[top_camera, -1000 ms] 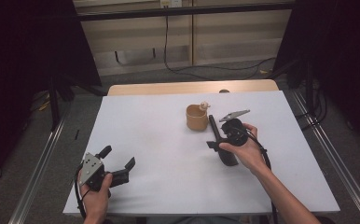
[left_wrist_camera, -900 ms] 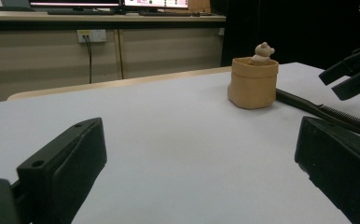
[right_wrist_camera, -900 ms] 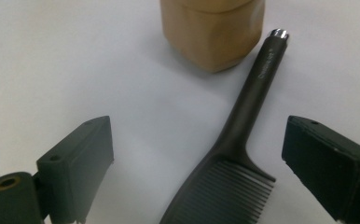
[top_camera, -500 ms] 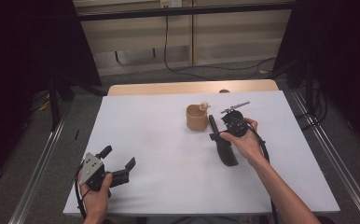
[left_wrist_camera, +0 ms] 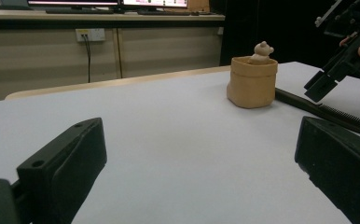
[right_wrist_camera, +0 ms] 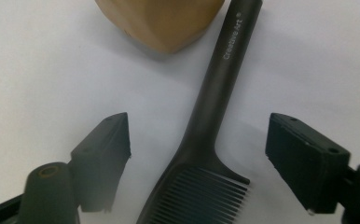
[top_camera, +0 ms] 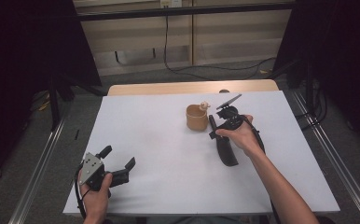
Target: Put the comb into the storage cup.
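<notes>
**Your right gripper is hanging over the black comb**

From the high view, you are sitting at a white table (top_camera: 169, 154). Your left gripper (top_camera: 118, 164) is resting near the front left corner, and its jaws are standing wide apart with nothing in them. Your right gripper (top_camera: 214, 132) is hovering over a black comb (top_camera: 223, 148) that is lying flat on the table. The comb's thin handle is pointing at a little tan cup (top_camera: 197, 117), and a tiny bear (top_camera: 204, 106) is peeking out of the cup's top.

From the left gripper view, you are looking low across the table between two black jaws that are far apart and holding nothing. The tan cup (left_wrist_camera: 252, 82) is standing upright farther off, with the tiny bear (left_wrist_camera: 262, 50) sitting in it. The black comb (left_wrist_camera: 327, 113) is lying just beside the cup, and your right gripper (left_wrist_camera: 325, 83) is hanging above it.

From the right gripper view, you are looking straight down on the black comb (right_wrist_camera: 213, 121). White letters on its handle are saying "Creative Art". The handle's tip is lying right next to the tan cup (right_wrist_camera: 162, 21). The jaws have just been closing a bit, but they are standing on each side of the comb where the handle meets the teeth, and they are not touching it.
</notes>
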Demonstrator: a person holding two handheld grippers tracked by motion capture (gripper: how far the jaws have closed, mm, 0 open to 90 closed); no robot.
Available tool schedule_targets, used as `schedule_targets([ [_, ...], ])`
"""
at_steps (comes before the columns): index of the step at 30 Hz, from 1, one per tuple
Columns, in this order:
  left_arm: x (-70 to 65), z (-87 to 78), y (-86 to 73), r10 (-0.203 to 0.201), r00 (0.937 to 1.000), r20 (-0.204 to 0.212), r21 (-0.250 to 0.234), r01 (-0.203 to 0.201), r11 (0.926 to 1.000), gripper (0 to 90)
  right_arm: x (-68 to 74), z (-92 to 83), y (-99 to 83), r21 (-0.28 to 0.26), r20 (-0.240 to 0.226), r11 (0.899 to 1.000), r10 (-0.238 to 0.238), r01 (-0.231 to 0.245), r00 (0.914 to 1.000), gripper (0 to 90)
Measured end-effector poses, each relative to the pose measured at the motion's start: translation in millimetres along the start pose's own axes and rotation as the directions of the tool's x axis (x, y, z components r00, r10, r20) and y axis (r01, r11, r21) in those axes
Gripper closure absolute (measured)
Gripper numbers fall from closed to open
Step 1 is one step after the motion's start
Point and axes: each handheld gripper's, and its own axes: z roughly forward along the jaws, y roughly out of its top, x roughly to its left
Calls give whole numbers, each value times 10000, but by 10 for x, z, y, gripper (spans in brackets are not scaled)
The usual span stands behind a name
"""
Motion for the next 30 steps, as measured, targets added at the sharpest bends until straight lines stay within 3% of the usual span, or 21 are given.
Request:
schedule_targets([
  [6, 6, -5, 3, 29, 10000, 0, -5, -29, 10000, 24, 13, 44, 58, 347, 180, 9994, 11, -17, 9998, 285],
  [18, 1, -1, -1, 11, 10000, -6, 17, -11, 10000, 24, 2, 114, 61, 279, 160, 9996, 99, -103, 9998, 435],
  [30, 3, -6, 3, 9, 10000, -17, -47, -10, 10000, 24, 27, 169, 93, 655, 305, 9978, 19, -39, 9995, 534],
])
